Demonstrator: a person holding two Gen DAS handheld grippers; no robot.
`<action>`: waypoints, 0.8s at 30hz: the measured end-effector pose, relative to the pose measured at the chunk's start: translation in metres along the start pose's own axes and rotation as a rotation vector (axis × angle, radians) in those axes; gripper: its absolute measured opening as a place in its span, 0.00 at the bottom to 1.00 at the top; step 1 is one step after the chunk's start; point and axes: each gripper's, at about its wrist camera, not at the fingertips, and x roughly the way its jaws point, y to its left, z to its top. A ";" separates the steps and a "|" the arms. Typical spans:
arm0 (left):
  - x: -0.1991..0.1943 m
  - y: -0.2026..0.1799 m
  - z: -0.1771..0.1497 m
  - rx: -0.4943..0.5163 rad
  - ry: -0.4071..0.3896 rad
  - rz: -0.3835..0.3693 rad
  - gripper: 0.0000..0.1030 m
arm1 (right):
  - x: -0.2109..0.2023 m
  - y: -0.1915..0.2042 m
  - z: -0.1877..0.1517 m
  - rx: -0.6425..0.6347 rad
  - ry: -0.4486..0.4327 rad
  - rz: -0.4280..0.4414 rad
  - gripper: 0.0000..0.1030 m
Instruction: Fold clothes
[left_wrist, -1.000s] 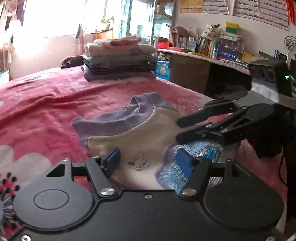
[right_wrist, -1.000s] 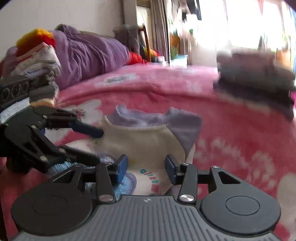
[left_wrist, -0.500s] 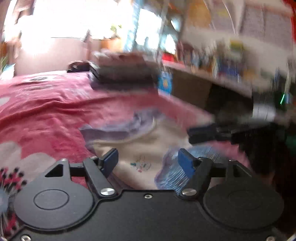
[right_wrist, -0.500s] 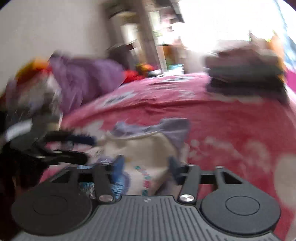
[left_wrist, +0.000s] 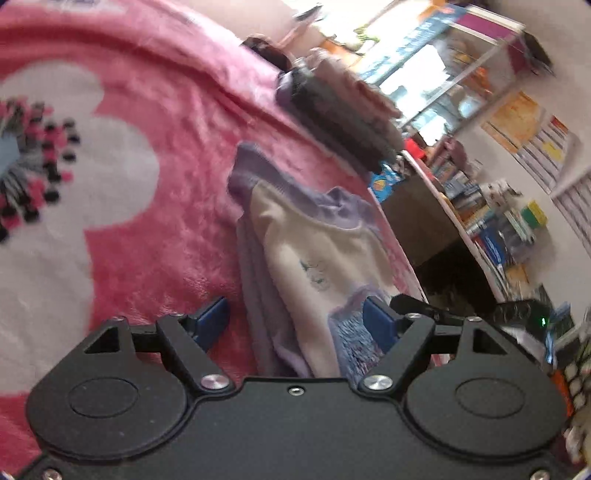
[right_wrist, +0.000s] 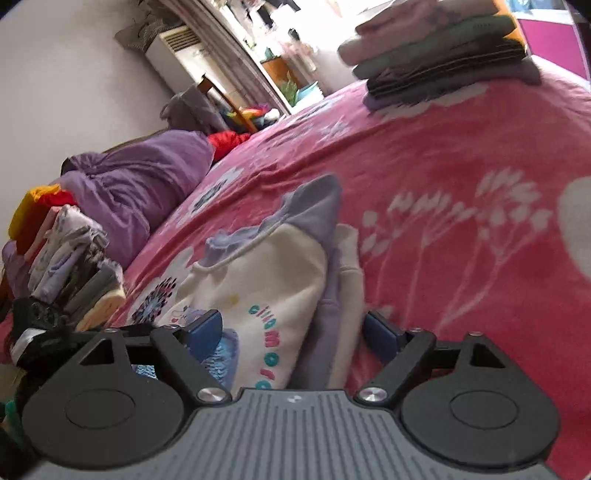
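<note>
A folded cream sweatshirt with lavender sleeves and collar (left_wrist: 306, 254) lies on the pink floral blanket (left_wrist: 155, 206). My left gripper (left_wrist: 293, 323) is open, low over the garment's near end, with its folded lavender edge between the blue pads (left_wrist: 210, 321). Behind its right pad, part of the right gripper's black fingers (left_wrist: 410, 302) shows. In the right wrist view the sweatshirt (right_wrist: 266, 273) has teal and orange lettering. My right gripper (right_wrist: 293, 330) is open and straddles its other edge. Whether either gripper touches the cloth is unclear.
A stack of folded clothes (right_wrist: 436, 51) sits at the far side of the bed (right_wrist: 461, 158). A purple bundle (right_wrist: 147, 173) and a pile of unfolded clothes (right_wrist: 62, 243) lie on the left. A desk with books (left_wrist: 484, 225) runs along the bed's right side.
Both grippers have rolled sideways and dropped closer to the sweatshirt, each now straddling one of its side edges. The right gripper's fingers no longer reach across the left view. Both stay open.
</note>
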 end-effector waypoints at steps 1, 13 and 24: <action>0.004 -0.001 0.001 -0.004 0.003 -0.003 0.76 | 0.003 0.001 0.001 -0.002 0.009 0.012 0.81; 0.032 -0.006 0.007 -0.050 0.048 -0.049 0.45 | 0.016 -0.013 0.007 0.097 0.053 0.142 0.41; 0.025 -0.011 0.011 -0.090 0.028 -0.171 0.27 | 0.003 -0.034 0.011 0.240 0.016 0.304 0.27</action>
